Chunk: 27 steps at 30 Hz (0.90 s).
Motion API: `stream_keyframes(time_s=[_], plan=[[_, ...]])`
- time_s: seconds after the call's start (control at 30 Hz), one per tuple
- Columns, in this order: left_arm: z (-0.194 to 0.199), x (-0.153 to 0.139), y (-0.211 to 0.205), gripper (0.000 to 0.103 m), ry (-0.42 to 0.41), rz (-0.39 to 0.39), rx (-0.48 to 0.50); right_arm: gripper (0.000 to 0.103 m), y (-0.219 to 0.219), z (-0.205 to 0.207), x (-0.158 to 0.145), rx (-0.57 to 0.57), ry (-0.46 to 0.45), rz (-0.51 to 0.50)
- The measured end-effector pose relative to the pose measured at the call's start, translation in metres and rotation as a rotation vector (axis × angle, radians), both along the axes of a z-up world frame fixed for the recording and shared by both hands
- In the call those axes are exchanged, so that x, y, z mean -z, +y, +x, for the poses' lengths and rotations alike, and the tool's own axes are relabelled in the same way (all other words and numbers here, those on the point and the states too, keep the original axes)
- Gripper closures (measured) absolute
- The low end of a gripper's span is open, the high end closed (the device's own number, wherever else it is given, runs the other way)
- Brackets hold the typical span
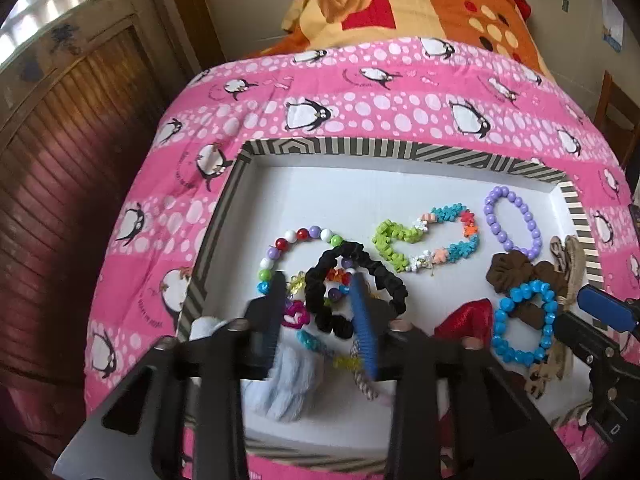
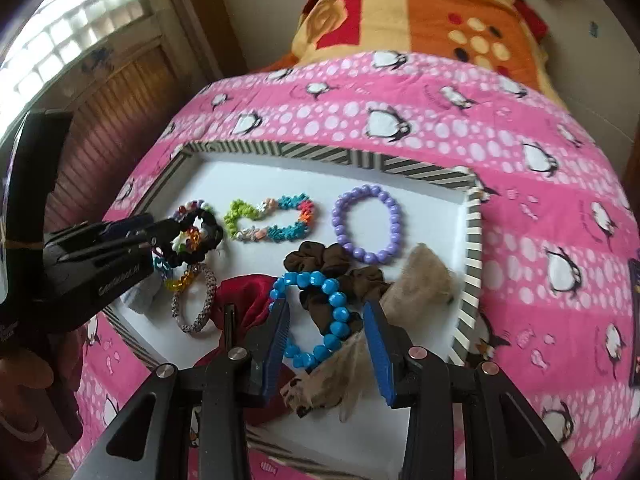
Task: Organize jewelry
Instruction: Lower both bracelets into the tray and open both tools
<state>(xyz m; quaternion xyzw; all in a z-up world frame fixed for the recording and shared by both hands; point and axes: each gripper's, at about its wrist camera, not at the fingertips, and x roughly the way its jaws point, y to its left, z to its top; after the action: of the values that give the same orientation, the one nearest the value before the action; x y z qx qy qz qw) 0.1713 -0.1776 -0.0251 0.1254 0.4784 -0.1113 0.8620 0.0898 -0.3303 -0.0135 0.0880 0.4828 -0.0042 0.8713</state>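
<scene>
While poised over the striped tray (image 1: 436,151) on the pink penguin blanket (image 1: 360,100): left gripper (image 1: 318,280) spread apart, straddling black scrunchie (image 1: 360,276) atop multicolour bead bracelet (image 1: 304,236), nothing visibly pinched. Right gripper (image 2: 326,304) likewise spread, either side of blue bead bracelet (image 2: 320,320) lying on brown scrunchie (image 2: 340,264). Further back, apart: purple bead bracelet (image 2: 368,224), beside flower-bead bracelet (image 2: 272,220). Near left edge: grey braided band (image 2: 196,304), touching red cloth (image 2: 244,300).

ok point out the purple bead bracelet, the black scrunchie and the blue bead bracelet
purple bead bracelet (image 2: 367,224), right wrist view, bead at its right side
black scrunchie (image 1: 380,276), left wrist view, upper right fabric band
blue bead bracelet (image 2: 340,312), right wrist view, right-side bead
</scene>
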Motion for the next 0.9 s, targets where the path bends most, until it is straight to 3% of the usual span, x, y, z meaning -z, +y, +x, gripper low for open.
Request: stream_keyframes(time_s=[0.17, 0.33, 0.47, 0.9], plan=[[-0.016, -0.015, 0.009, 0.054, -0.024, -0.030, -0.028, 0.062, 0.002, -0.017, -0.013, 0.066, -0.055, -0.017], [-0.035, -0.026, 0.025, 0.054, -0.039, -0.050, -0.054, 0.061, 0.014, -0.023, -0.020, 0.082, -0.072, -0.035], [-0.048, -0.034, 0.035, 0.054, -0.060, -0.050, -0.071, 0.048, 0.023, -0.030, -0.026, 0.081, -0.087, -0.032], [-0.085, -0.061, 0.052, 0.054, -0.107, -0.101, -0.092, 0.042, 0.048, -0.058, -0.048, 0.101, -0.142, -0.056]])
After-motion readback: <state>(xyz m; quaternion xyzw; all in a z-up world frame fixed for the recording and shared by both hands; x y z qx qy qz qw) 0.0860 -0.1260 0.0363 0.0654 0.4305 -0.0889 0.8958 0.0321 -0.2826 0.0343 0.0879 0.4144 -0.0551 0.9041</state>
